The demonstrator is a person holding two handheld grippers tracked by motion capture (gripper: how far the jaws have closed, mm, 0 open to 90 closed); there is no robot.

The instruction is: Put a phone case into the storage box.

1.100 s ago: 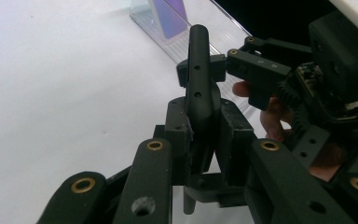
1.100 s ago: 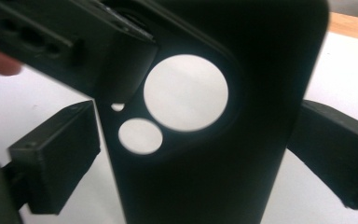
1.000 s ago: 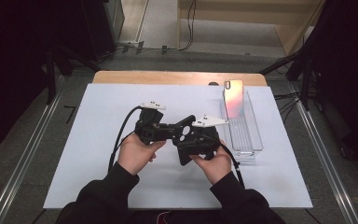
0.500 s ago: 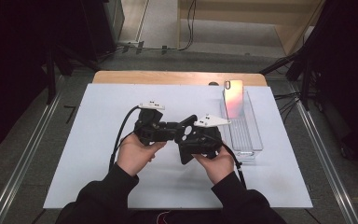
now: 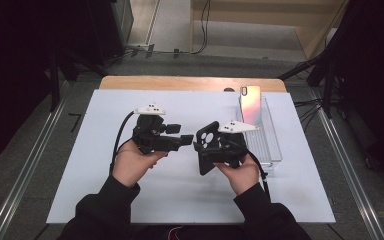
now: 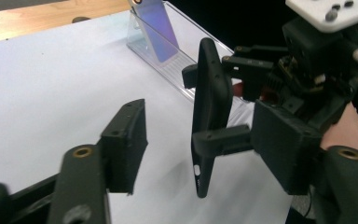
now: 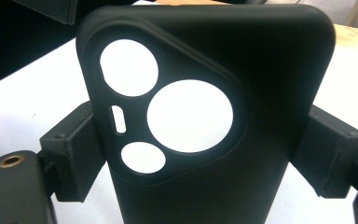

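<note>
The room is dim, with a grey floor [image 5: 40, 150], metal rails down both sides and a pale wooden frame at the far end. In the middle stands the worktop [image 5: 105, 200], a wooden top under a white sheet that covers nearly all of it, with only a strip of bare wood showing along the far edge. On its right side a clear tray [image 5: 270, 145] lies lengthwise, and a phone [image 5: 250, 106] leans upright at the tray's far end, its back shining pinkish.

A person in dark sleeves reaches in from the near side, both forearms held up off the sheet, wrists close together over the middle of the worktop. The left hand-held gripper [image 5: 186, 140] points level towards the right one, its cable looping back past the wrist; its jaws have just been opening and now stand released, with nothing between them, the nearer one a little short of the case's face in the left gripper view. The right hand-held gripper [image 5: 207, 150] points to the left and is clenched on a black case [image 7: 205, 116], one pad pressing each long edge. The case stands nearly upright, lifted clear of the sheet between the two hands, just left of the tray, camera cut-outs at its top. Through those round holes the white sheet shows
</note>
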